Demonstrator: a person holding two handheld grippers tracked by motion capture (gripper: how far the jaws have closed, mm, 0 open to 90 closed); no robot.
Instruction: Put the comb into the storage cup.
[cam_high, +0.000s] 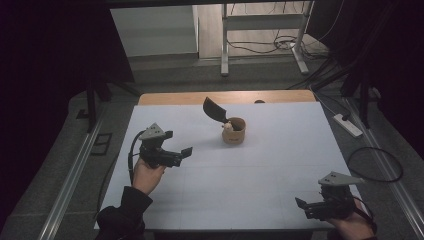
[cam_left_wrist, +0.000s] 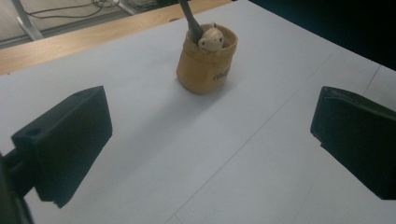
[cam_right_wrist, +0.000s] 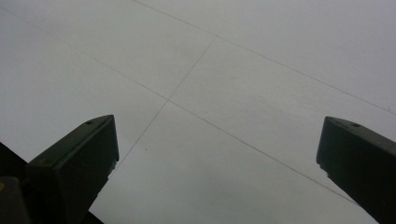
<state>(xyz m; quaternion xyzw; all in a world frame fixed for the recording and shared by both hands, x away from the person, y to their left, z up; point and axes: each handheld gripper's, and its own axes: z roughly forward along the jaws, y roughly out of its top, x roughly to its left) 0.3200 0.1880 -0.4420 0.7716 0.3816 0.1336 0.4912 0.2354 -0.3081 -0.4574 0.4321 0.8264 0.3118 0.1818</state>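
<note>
Tan cup (cam_high: 234, 131) w/ black spatula (cam_high: 215, 111) sits mid-table, near far edge; bare white table (cam_high: 280, 165) all round. Left gripper (cam_high: 181, 154) & right gripper (cam_high: 301, 205): jaws wide apart, empty.

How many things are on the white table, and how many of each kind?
Tan cup: 1
Black spatula standing in the cup: 1
Small pale round thing in the cup: 1
Grippers, the left gripper and the right gripper, both open: 2
Total: 5
</note>
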